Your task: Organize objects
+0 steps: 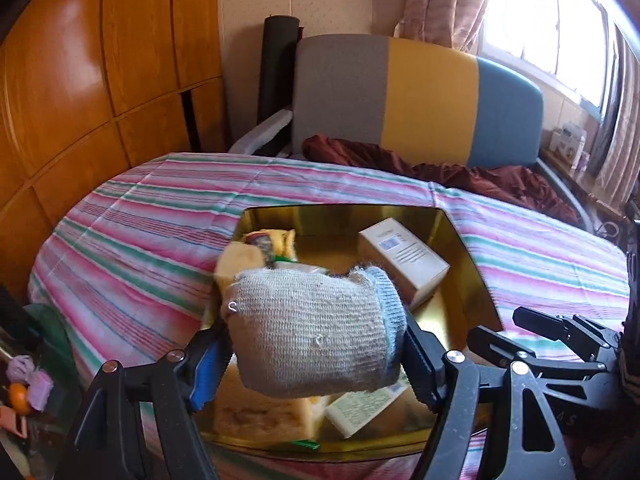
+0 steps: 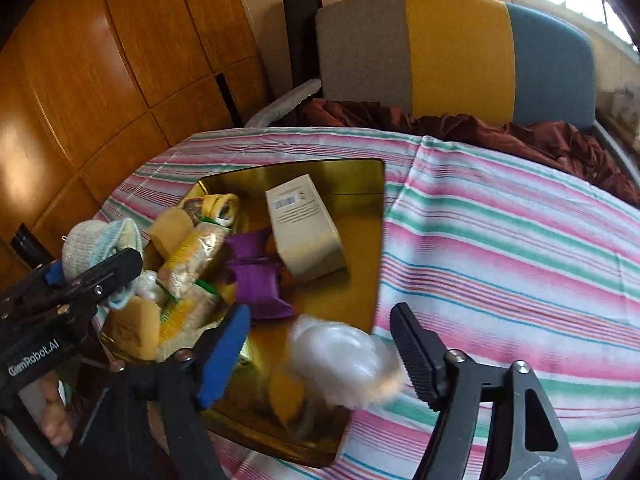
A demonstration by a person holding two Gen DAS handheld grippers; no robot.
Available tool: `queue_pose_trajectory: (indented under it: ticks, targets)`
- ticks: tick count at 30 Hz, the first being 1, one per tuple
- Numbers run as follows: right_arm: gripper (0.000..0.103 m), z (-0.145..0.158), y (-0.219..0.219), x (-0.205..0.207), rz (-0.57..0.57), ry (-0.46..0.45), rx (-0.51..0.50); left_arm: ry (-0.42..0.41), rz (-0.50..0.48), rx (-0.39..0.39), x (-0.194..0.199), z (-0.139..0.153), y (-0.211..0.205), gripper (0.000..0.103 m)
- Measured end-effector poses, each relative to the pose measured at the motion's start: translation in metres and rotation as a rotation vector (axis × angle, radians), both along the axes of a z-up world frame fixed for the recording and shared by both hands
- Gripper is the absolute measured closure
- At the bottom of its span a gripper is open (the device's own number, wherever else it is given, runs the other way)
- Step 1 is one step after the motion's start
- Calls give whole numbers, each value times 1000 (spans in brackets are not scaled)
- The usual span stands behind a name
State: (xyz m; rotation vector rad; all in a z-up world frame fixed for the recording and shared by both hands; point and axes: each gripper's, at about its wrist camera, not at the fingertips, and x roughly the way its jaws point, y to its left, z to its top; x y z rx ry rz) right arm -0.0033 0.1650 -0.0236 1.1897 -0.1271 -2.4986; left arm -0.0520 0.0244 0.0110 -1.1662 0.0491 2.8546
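- The left gripper (image 1: pixel 316 354) has its fingers (image 1: pixel 210 364) squeezed onto a rolled grey sock (image 1: pixel 316 332). The sock hangs in the air over the near part of the gold tray (image 1: pixel 472 264).
- The right gripper (image 2: pixel 324 356) has its fingers (image 2: pixel 224 352) spread wide. A blurry white plastic bundle (image 2: pixel 340 354) sits between them, over the near edge of the tray. It looks let go, or about to drop, but I cannot tell for sure.
- Inside the tray are a white box (image 2: pixel 304 228), a purple pouch (image 2: pixel 256 276), yellow sponges (image 2: pixel 172 228) and some snack packets (image 2: pixel 196 252).
- The tray rests on a worktop with a striped cloth (image 2: pixel 500 248). A grey, yellow and blue chair (image 1: pixel 420 96) stands behind it.
- I think the step now is putting things into the tray. Next, the left hand should lower the sock into a free spot and open up.
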Motion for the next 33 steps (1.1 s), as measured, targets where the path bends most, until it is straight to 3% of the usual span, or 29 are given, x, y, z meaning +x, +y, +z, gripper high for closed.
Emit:
queue_pose_trajectory:
  ticks: [14,18,23,28,33]
  targets:
    - [29,-10,0,17,-41,-16,-1,92,-145,37,12,-6,1,26]
    - [29,-9,1,19,-41,-12,-3,10,-177,235,-1,-13,-12,21]
    - [29,-8,3,20,-40,-2,-11,51,-109,131,3,-2,-9,21]
    - [29,-5,1,24,-48,19,-6,81,-40,-33,8,9,3,20]
    - [28,3,1,34,-76,69,15,108,5,-51,21,16,2,20]
